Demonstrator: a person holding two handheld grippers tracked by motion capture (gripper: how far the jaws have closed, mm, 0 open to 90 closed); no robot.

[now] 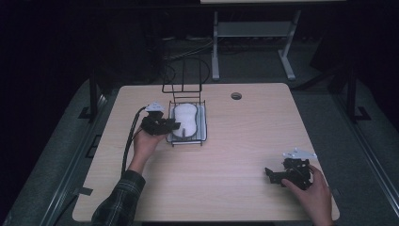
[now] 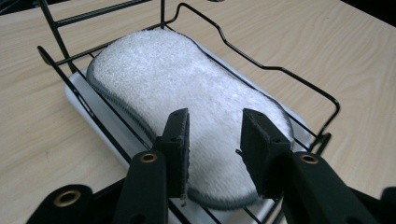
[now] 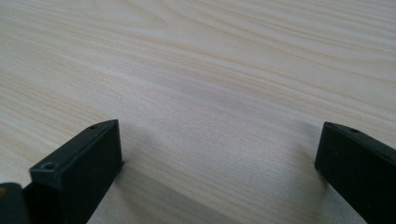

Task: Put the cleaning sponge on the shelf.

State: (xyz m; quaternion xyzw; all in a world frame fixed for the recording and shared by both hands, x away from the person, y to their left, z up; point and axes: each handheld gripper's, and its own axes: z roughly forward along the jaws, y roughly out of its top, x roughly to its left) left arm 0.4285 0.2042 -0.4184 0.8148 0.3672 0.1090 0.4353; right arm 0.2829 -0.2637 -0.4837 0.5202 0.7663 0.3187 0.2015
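- From above, the left gripper point(image 1: 175, 126) sits at the wire rack point(image 1: 165, 88) near the frame's centre, over the white sponge point(image 1: 184, 120) lying in it.
- The left gripper view shows its jaws parted, flanking the sponge's point(image 2: 187, 88) near end without pressing.
- The right gripper point(image 1: 268, 173), lower right, has its jaws wide apart over bare table point(image 3: 210, 70).
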